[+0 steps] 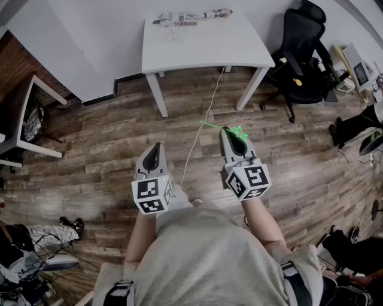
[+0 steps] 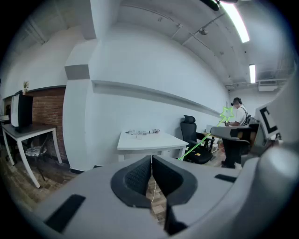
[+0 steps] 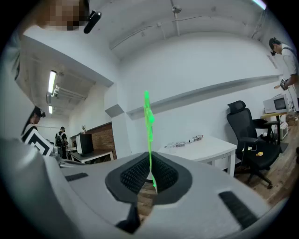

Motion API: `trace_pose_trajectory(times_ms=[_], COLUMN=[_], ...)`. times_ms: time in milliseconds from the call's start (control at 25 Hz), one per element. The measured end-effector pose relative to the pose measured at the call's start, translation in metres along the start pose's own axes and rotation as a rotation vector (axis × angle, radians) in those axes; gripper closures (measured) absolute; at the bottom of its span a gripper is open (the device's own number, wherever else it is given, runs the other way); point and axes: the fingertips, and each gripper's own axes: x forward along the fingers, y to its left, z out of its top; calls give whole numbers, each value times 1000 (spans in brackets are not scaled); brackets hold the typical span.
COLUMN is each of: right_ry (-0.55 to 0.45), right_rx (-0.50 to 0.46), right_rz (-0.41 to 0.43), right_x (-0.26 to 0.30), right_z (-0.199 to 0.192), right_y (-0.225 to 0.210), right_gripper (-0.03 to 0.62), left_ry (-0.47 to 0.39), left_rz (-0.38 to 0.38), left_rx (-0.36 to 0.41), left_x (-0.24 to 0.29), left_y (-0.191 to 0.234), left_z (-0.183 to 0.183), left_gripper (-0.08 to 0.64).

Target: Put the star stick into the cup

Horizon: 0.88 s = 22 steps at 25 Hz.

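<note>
The right gripper has its jaws closed on the star stick. The thin green stick passes between the two pads and stands out past them on both sides. The left gripper is beside it, a little apart. Its jaws are pressed together with nothing between them.

The white table is well ahead of both grippers. Some small things lie at its far edge, but I cannot say for sure which of them is the cup.

I see three risks from here:

- **The grip.** The stick is very thin and only a short part of it is between the pads. If the right gripper swings on the way to the table, the stick can turn in the pads like on a pivot, or slide out and fall to the wooden floor.
- **The free ends.** They reach out sideways from the jaws, so they can catch the table edge or the left gripper and be pushed out of line.
- **The cable.** A white cable lies on the floor, below and between the two grippers. A foot can catch on it during the walk forward.

At the cup, a tilted stick would probably hit the rim and tip a light cup over.
</note>
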Motion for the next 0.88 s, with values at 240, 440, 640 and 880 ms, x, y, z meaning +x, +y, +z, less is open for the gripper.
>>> trace_pose_trajectory(times_ms=[240,440,640,880], right_ry=[8,-1,-12,-16], right_rx=[21,11,20,39], right_rz=[-16,-16,3,-5], right_x=[-33,-38,-42,-37], right_z=[1,4,9,8], right_y=[-4,-2,0,1], right_gripper=[581,581,581,581], left_ry=[-7,-30,-38,-26], left_rz=[6,-14,-25,-5], left_rx=[-10,-21,-30,-28], left_x=[-25,-29,-32,-40], left_y=[-14,-22,-30,-20], left_z=[0,5,8,-1], left_gripper=[551,551,551,551])
